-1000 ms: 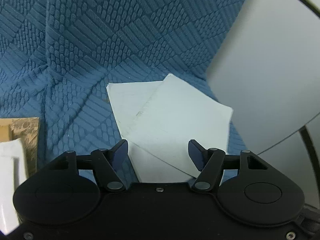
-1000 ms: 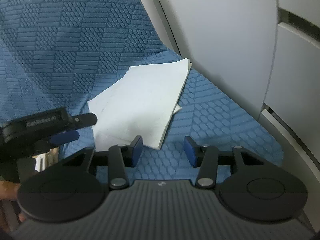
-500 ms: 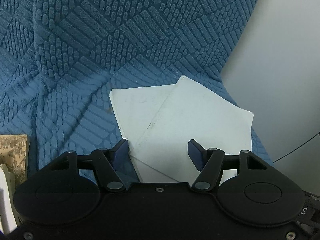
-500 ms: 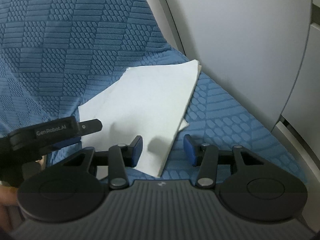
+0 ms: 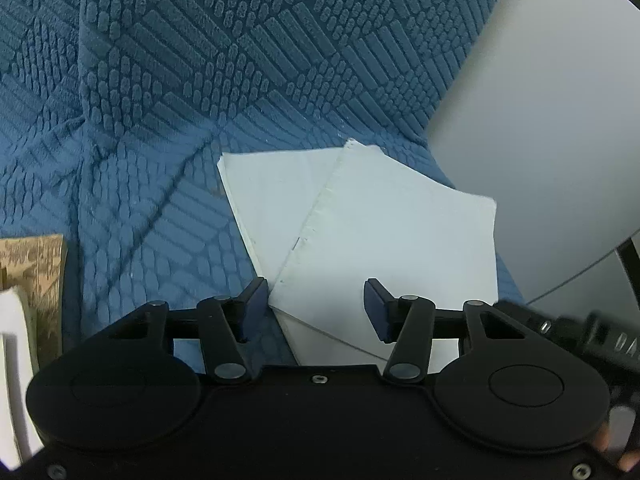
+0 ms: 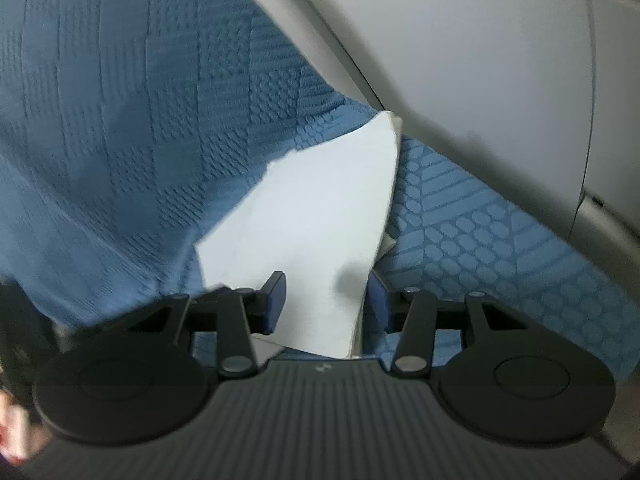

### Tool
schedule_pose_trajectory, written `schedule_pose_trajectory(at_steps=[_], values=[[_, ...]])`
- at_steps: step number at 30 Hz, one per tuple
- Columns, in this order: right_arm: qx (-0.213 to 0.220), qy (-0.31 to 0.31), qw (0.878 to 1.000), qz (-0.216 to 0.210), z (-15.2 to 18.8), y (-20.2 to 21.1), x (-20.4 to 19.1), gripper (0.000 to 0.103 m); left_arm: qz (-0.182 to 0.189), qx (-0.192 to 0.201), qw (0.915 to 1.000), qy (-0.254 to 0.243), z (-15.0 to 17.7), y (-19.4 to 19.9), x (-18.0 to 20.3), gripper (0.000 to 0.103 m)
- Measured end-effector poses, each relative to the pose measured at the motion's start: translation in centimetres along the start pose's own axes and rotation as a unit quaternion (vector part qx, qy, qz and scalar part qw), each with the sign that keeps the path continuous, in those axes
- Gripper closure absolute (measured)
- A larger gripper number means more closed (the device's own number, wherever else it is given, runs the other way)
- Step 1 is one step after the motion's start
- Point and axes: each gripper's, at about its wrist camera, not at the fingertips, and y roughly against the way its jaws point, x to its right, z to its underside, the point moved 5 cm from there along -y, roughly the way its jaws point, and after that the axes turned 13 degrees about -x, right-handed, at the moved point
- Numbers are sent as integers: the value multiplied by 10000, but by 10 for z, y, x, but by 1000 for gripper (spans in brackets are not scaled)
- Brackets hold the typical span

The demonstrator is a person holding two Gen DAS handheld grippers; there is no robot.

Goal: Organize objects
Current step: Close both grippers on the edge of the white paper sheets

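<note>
- My left tongs (image 5: 316, 306) have just been closing: the gap between the pads is narrower than a second ago, though they stand apart over the near edge of the white papers (image 5: 384, 236) without pressing on them.
- My right tongs (image 6: 328, 304) have come lower and closer to the same papers (image 6: 316, 232) and have rolled, so the view is tilted and blurred; their gap looks unchanged, parted, with the near corner of the stack between the pads. I cannot tell whether the right pad touches the paper edge.
- Both tongs point downward at the stack. A bit of my hand shows at the lower left edge of the right view.
- The papers lie as two overlapping stacks, skewed against each other, on a blue textured cover (image 5: 200, 80).
- Left of them, well apart, a brown patterned packet (image 5: 36, 264) lies at the frame edge.
- Behind the papers rises a pale grey panel (image 6: 480, 60).
</note>
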Motion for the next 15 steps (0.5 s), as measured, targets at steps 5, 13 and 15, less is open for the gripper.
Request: schedule_pose_trajectory(at_steps=[5, 13, 15], values=[[-32, -803, 9938, -770, -3, 5, 20, 63, 91, -58, 9999, 126, 3, 2, -6, 58], [-551, -1529, 9704, -1789, 1, -12, 29, 79, 159, -131, 9998, 77, -1, 1, -5, 59], [-524, -1488, 9736, -1650, 1, -15, 28, 88, 221, -147, 9995, 150, -2, 1, -7, 58]])
